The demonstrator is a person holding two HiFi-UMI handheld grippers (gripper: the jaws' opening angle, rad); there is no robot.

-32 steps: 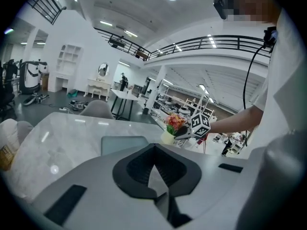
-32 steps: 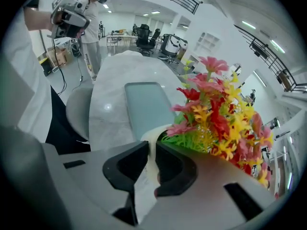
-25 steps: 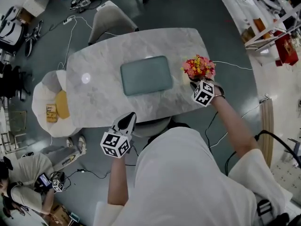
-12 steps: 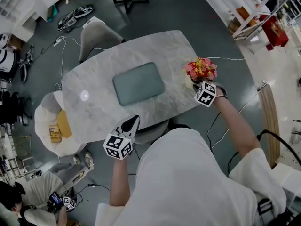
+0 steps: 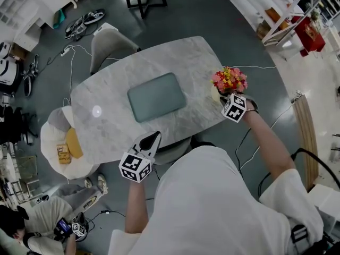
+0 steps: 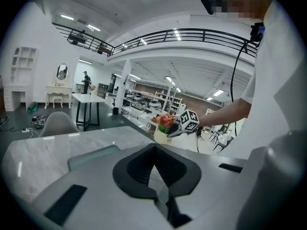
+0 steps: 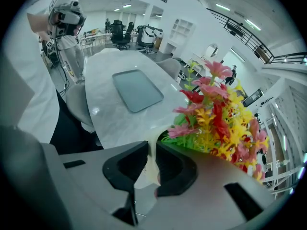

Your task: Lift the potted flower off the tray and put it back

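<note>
The potted flower (image 5: pixel 228 81), red, pink and yellow blooms in a cream pot, is at the right end of the marble table (image 5: pixel 106 116), well off the grey-green tray (image 5: pixel 156 96) in the middle. My right gripper (image 5: pixel 223 98) is shut on the pot's rim; in the right gripper view the cream pot (image 7: pixel 160 139) wall sits in the narrow slit of the right gripper (image 7: pixel 152 163), under the blooms (image 7: pixel 223 121). Whether the pot's base rests on the table is hidden. My left gripper (image 5: pixel 151 139) hangs shut and holding nothing at the table's near edge, as the left gripper (image 6: pixel 154 151) view confirms.
A grey chair (image 5: pixel 109 40) stands at the table's far side, a white chair (image 5: pixel 64 142) with yellow items at its left end. A person (image 5: pixel 37 224) sits on the floor at the lower left. Cables lie on the floor; shelving (image 5: pixel 295 20) stands at the upper right.
The potted flower, held by my right gripper, has moved slightly further right from the tray. The left gripper has barely moved.
</note>
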